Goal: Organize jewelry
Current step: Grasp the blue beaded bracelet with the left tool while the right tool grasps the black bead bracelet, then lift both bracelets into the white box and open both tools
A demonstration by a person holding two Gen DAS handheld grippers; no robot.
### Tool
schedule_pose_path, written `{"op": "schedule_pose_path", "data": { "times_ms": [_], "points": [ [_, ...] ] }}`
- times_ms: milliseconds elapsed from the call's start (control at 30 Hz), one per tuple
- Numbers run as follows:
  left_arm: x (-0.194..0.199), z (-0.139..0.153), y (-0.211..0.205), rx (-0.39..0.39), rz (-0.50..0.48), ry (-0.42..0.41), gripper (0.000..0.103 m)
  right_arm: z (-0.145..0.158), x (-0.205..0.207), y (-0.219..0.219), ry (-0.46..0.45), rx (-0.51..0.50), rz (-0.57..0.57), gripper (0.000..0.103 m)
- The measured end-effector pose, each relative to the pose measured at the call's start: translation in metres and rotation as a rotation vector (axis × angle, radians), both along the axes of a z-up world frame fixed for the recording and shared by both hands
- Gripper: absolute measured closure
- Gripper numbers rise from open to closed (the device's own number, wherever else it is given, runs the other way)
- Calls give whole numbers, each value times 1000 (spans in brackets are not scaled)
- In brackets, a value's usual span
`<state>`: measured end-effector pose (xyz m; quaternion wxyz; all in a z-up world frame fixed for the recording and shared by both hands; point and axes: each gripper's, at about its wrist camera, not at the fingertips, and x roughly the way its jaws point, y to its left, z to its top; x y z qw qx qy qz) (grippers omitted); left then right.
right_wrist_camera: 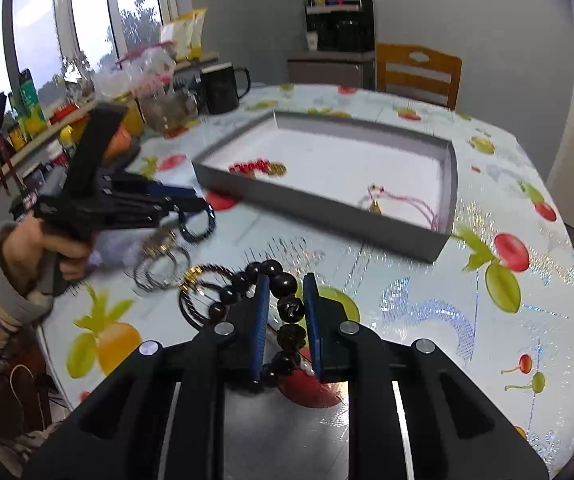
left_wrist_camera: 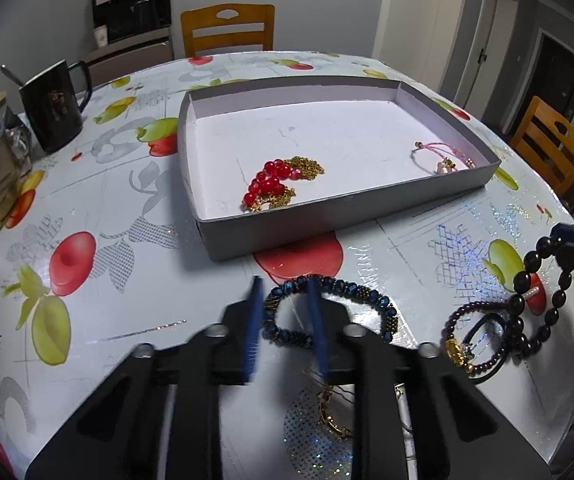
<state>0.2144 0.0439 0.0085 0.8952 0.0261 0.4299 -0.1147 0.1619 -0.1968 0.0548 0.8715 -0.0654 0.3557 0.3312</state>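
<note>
jewelry is found in three places: two pieces already lie in the grey tray (left_wrist_camera: 351, 216), a red bead and gold chain piece (left_wrist_camera: 275, 184) and a pink cord bracelet (left_wrist_camera: 439, 156), some are left on the desk (left_wrist_camera: 127, 312), and two are being gripped. the left gripper (left_wrist_camera: 287, 320) is closed on the blue beaded bracelet (left_wrist_camera: 367, 300), one side of the loop caught between the jaws while the rest lies on the desk to their right. the right gripper (right_wrist_camera: 285, 320) is closed on the dark bead bracelet (right_wrist_camera: 287, 280), whose strand runs lengthwise between the jaws and hangs clear of the desk. the tray is seen ahead of both grippers, its long side lying across their line, with its near wall just beyond the left gripper. a purple bead bracelet (left_wrist_camera: 459, 316) and thin hoops (right_wrist_camera: 163, 268) are not yet collected
</note>
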Motion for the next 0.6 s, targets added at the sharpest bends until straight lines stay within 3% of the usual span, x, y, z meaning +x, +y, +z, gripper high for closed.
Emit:
{"op": "schedule_pose_path", "data": {
  "times_ms": [67, 100, 133, 400, 467, 600],
  "points": [
    [-2, 0, 0, -14, -10, 3, 95, 5, -1, 0, -12, 9, 1, 87],
    [-3, 0, -1, -20, -12, 3, 95, 7, -1, 0, -13, 14, 2, 100],
    [-4, 0, 0, -28, -12, 3, 95, 9, 0, 0, -14, 20, 0, 103],
    [-10, 5, 4, -65, -10, -8, 95, 8, 3, 1, -10, -18, -3, 103],
    [-12, 10, 4, -68, -12, -19, 95, 2, 8, 1, 13, -39, -8, 99],
    [-16, 21, 2, -71, -18, -42, 95, -11, 16, 2, 42, -77, -4, 66]
  ]
}}
